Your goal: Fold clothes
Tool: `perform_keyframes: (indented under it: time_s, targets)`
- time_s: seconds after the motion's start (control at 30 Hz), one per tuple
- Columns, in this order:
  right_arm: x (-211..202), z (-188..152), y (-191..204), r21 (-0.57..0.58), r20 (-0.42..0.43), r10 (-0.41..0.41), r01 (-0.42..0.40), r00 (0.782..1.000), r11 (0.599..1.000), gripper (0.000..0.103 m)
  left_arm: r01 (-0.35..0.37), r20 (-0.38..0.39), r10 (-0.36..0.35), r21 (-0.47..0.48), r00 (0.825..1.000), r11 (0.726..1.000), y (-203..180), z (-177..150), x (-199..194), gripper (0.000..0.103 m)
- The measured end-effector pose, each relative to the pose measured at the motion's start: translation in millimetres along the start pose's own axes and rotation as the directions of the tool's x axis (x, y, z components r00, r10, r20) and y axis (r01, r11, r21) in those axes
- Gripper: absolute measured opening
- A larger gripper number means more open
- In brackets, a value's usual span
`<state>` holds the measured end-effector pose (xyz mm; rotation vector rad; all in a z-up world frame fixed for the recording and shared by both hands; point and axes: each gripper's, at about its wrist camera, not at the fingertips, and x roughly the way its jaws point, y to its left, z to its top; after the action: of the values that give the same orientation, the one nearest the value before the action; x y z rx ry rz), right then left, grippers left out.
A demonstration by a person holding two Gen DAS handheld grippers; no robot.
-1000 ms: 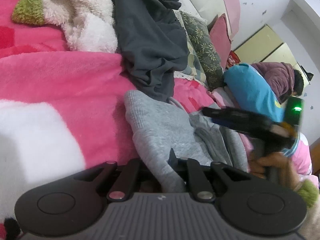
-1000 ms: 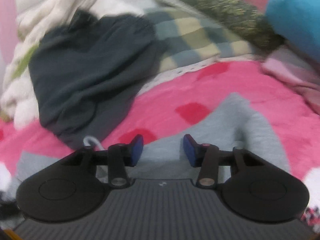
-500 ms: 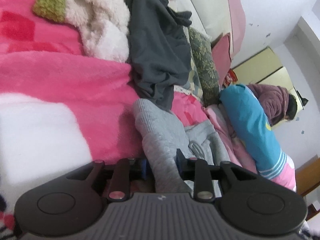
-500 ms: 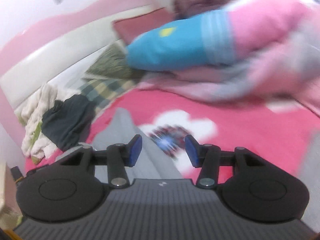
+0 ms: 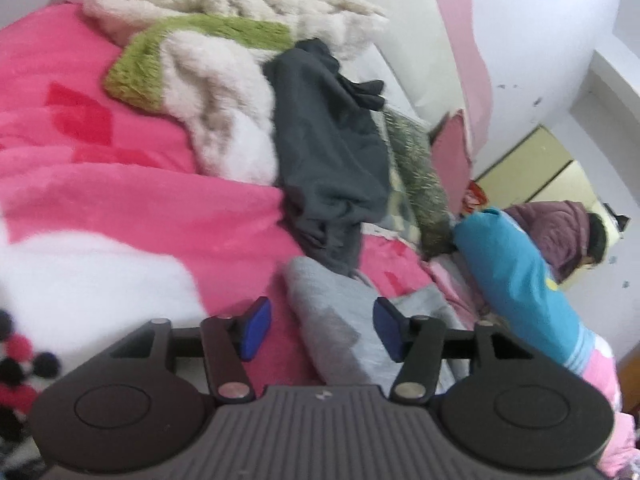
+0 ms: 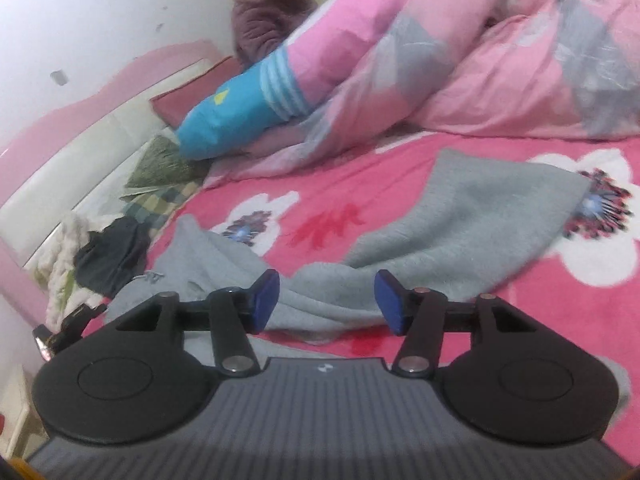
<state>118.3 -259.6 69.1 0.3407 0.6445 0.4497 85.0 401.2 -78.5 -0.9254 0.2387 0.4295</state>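
Left gripper [image 5: 321, 330]: jaws about half apart and opening; a fold of the grey garment [image 5: 336, 320] lies between the blue pads [image 5: 256, 328], but neither pad presses on it. Right gripper [image 6: 326, 300]: jaws about half apart and opening, held over a bunched ridge of the same grey garment [image 6: 452, 220]; pads clear of the cloth, nothing held. The grey garment lies spread on the pink flowered blanket [image 6: 340, 184] covering the bed, one end toward the headboard [image 6: 92, 148], the wide end reaching out across the middle of the bed. Count: two grippers; one grey garment; one dark grey garment [image 5: 328, 152] heaped near the headboard; one cream and green fluffy throw [image 5: 208, 68] beside it; one blue and pink bolster [image 6: 248, 108]; one pink and grey quilt [image 6: 500, 60]. Left view alone shows the throw in full. Right view alone shows the grey garment's full spread, the rumpled quilt and the blanket's flower prints. A person in a purple jacket [image 6: 268, 16] is by the far edge of the bed, seen in both views.
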Motion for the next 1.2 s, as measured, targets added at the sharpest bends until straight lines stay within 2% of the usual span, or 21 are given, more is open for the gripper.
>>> perform_keyframes:
  time_s: [0.1,0.17,0.23,0.3,0.37,0.43,0.5,0.63,0.7,0.73,0.77,0.8,0.87,0.9,0.97,1.0,1.03,1.1,1.2]
  targets:
    - [43.8,18.9,27.3,-0.072,-0.043,0.079,-0.082,0.996,0.994,0.067,0.025,-0.026,-0.026,-0.003,0.999,1.000,-1.7,-2.1,2.7,0.058]
    - [93.1,32.1,55.8,-0.135,-0.093,0.135,-0.147,0.986,0.980,0.072,0.053,-0.048,-0.054,-0.018,0.997,0.998,0.1,-1.4,4.8,0.058]
    - [149.8,41.9,83.8,-0.185,-0.145,0.191,-0.216,0.971,0.959,0.080,0.073,-0.077,-0.075,-0.036,0.994,0.997,1.6,-1.2,9.2,0.058]
    - [206.5,51.8,111.8,-0.231,-0.199,0.243,-0.286,0.949,0.930,0.081,0.087,-0.105,-0.091,-0.048,0.990,0.995,2.3,-1.1,13.2,0.058]
    - [263.4,62.1,135.7,-0.259,-0.244,0.279,-0.340,0.929,0.904,0.084,0.077,-0.130,-0.078,-0.017,0.988,0.997,-2.1,-1.8,15.4,0.058]
    - [324.8,71.0,157.3,-0.273,-0.279,0.274,-0.349,0.921,0.897,0.088,0.067,-0.154,-0.064,0.013,0.986,0.998,-6.5,-2.5,17.5,0.057]
    - [382.7,74.7,175.7,-0.280,-0.319,0.242,-0.335,0.916,0.900,0.088,0.065,-0.188,-0.056,0.043,0.981,0.997,-9.3,-3.2,18.1,0.056]
    - [449.7,67.0,196.4,-0.245,-0.408,0.209,-0.327,0.889,0.913,0.088,0.083,-0.258,-0.069,0.044,0.964,0.996,-10.7,-5.1,15.5,0.055]
    - [464.2,60.2,204.3,-0.244,-0.432,0.219,-0.347,0.875,0.906,0.082,0.124,-0.303,-0.108,0.033,0.947,0.992,-14.3,-9.1,20.0,0.055]
    - [467.1,56.3,207.9,-0.249,-0.438,0.229,-0.362,0.869,0.898,0.068,0.139,-0.321,-0.119,0.038,0.940,0.990,-17.5,-13.1,23.0,0.054]
    - [468.4,51.8,212.0,-0.261,-0.448,0.231,-0.374,0.864,0.890,0.060,0.143,-0.331,-0.118,0.051,0.936,0.988,-21.2,-17.1,25.5,0.051]
    - [470.5,46.8,216.5,-0.285,-0.459,0.214,-0.370,0.863,0.884,0.050,0.123,-0.323,-0.091,0.081,0.942,0.989,-25.7,-20.6,26.7,0.044]
    - [472.1,38.4,222.9,-0.354,-0.453,0.160,-0.341,0.877,0.871,0.044,0.111,-0.314,-0.070,0.116,0.947,0.987,-30.1,-24.9,31.0,0.036]
    - [471.7,36.4,224.7,-0.376,-0.446,0.147,-0.334,0.883,0.864,0.040,0.110,-0.316,-0.070,0.111,0.946,0.988,-29.4,-26.2,33.9,0.027]
    - [468.9,36.0,226.3,-0.403,-0.433,0.134,-0.325,0.891,0.855,0.028,0.116,-0.324,-0.076,0.104,0.943,0.988,-27.1,-27.3,39.1,0.021]
    - [466.8,37.2,226.4,-0.414,-0.424,0.129,-0.319,0.896,0.853,0.016,0.124,-0.328,-0.088,0.090,0.940,0.988,-25.2,-26.6,40.3,0.016]
    - [464.9,39.0,227.0,-0.438,-0.404,0.116,-0.303,0.907,0.846,0.012,0.137,-0.334,-0.106,0.069,0.937,0.988,-23.1,-26.0,41.8,0.015]
    - [458.8,42.9,230.8,-0.501,-0.353,0.086,-0.265,0.932,0.824,0.011,0.165,-0.337,-0.147,0.026,0.930,0.986,-22.2,-23.4,45.4,0.013]
    - [455.4,52.8,235.2,-0.546,-0.298,0.063,-0.224,0.953,0.807,0.010,0.215,-0.324,-0.198,0.016,0.925,0.977,-32.9,-20.0,54.3,0.011]
